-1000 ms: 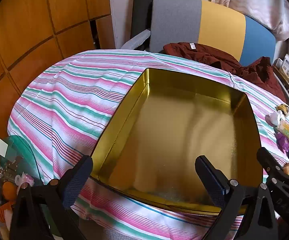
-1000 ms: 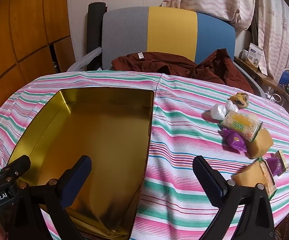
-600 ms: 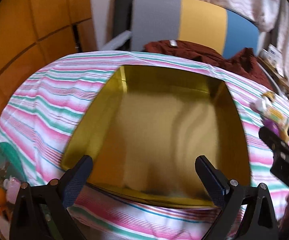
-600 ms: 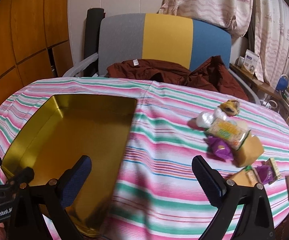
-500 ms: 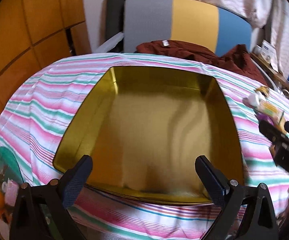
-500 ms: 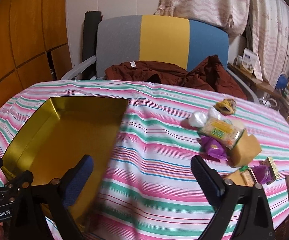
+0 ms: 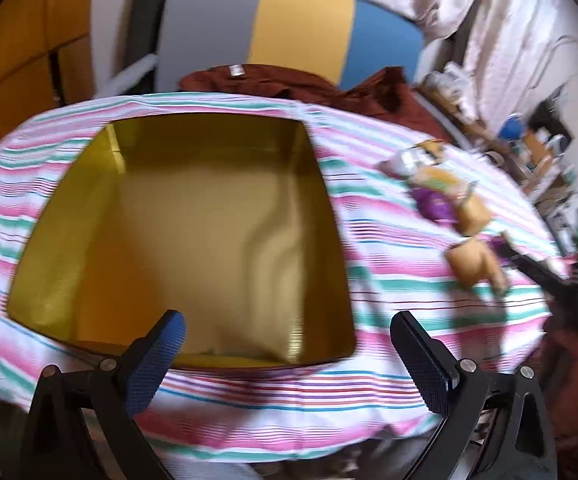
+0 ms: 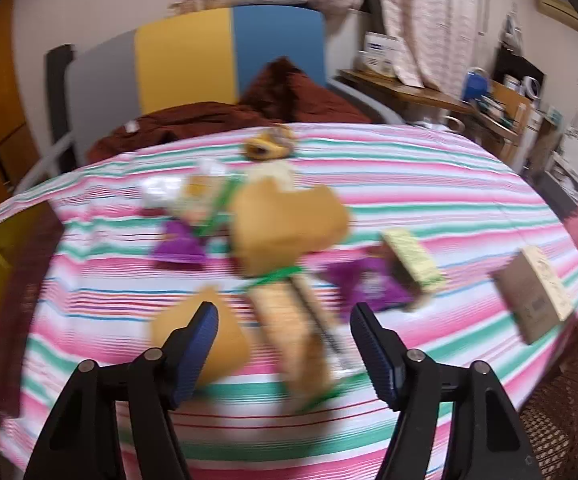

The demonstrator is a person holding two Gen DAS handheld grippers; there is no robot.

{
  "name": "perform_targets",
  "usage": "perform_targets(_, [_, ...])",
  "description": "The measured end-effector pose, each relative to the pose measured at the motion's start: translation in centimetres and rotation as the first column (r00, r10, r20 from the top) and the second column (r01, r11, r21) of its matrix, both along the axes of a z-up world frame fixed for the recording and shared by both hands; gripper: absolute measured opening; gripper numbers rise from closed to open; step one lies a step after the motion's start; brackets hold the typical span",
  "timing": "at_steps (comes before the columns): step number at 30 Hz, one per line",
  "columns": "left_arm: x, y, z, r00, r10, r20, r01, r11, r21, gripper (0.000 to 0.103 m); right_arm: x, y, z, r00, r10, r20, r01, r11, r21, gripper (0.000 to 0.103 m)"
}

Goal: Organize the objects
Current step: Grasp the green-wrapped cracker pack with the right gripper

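Lengthwise, running away from the right gripper (image 8: pixel 284 346): tan snack packet (image 8: pixel 289 332) on striped tablecloth (image 8: pixel 429 184), between closing jaws, pads not touching. Just left, orange packet (image 8: pixel 225 344); beyond, a tan bag (image 8: pixel 289 224), purple wrappers (image 8: pixel 181 248), brown box (image 8: pixel 533 292) well right. Blurred throughout. Seen whole only from left wrist: empty gold tin (image 7: pixel 193 240), left gripper (image 7: pixel 289 364) spread wide above its near rim, nothing held.
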State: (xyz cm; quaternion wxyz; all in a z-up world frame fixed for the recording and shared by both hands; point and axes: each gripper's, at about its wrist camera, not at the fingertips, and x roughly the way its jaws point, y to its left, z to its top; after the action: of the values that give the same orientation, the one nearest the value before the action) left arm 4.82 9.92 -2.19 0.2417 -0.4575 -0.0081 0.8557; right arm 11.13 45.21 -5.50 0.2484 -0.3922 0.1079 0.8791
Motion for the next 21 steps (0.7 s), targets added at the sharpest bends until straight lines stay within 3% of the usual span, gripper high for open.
perform_targets(5, [0.2, 1.2, 0.3, 0.999, -0.037, 0.031, 0.036, 0.998, 0.043, 0.103, -0.3, 1.5, -2.0, 0.997, 0.074, 0.035, -0.072, 0.996, -0.058, 0.068])
perform_targets(10, [1.0, 3.6, 0.9, 0.995, -0.093, -0.035, 0.092, 0.995, -0.034, 0.103, -1.1, 2.7, -3.5, 0.995, 0.091, 0.039, -0.085, 0.989, -0.124, 0.065])
perform_targets(14, [1.3, 5.6, 1.1, 0.986, -0.159, -0.053, 0.155, 0.985, -0.069, 0.103, -0.5, 3.1, -3.8, 0.997, 0.079, 0.016, -0.075, 0.983, -0.165, 0.050])
perform_targets(16, [1.3, 7.1, 1.1, 0.979, -0.194, -0.060, 0.188, 0.977, -0.096, 0.103, -0.1, 3.1, -3.8, 0.997, 0.075, 0.017, -0.071, 0.984, -0.161, 0.045])
perform_targets(21, [1.1, 11.4, 0.7, 0.953, -0.294, -0.071, 0.282, 0.948, -0.144, 0.103, 1.6, 3.6, -3.6, 0.999, 0.035, 0.002, -0.034, 0.976, -0.215, 0.043])
